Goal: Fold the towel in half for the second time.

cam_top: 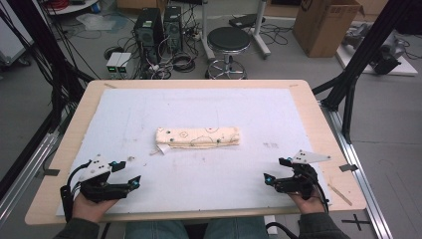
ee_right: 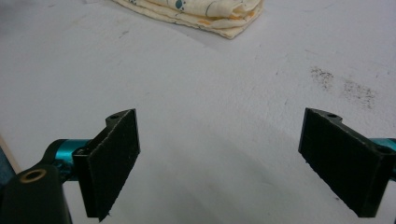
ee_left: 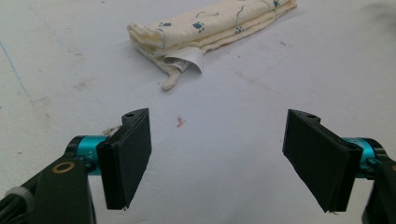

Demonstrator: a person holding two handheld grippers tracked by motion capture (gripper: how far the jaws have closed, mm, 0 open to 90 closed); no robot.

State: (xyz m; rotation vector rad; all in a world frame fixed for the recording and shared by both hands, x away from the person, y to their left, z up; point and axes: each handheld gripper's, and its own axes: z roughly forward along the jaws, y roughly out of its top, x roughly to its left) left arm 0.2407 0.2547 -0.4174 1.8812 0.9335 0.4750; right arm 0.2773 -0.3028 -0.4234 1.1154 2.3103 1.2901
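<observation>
Wooden table with rounded corners, covered by a matte white sheet, smudged and faintly stained, across the centre of the high view

Folded cream cloth, soft and quilted, printed with small paw marks and thin lines, a long flat roll at frame centre; white care label curling from its end in the left gripper view, upper middle

Left gripper at lower left, black flat pads spread wide, holding nothing, well apart from the cloth

Right gripper at lower right, jaws equally wide apart, empty, hovering over bare sheet
</observation>
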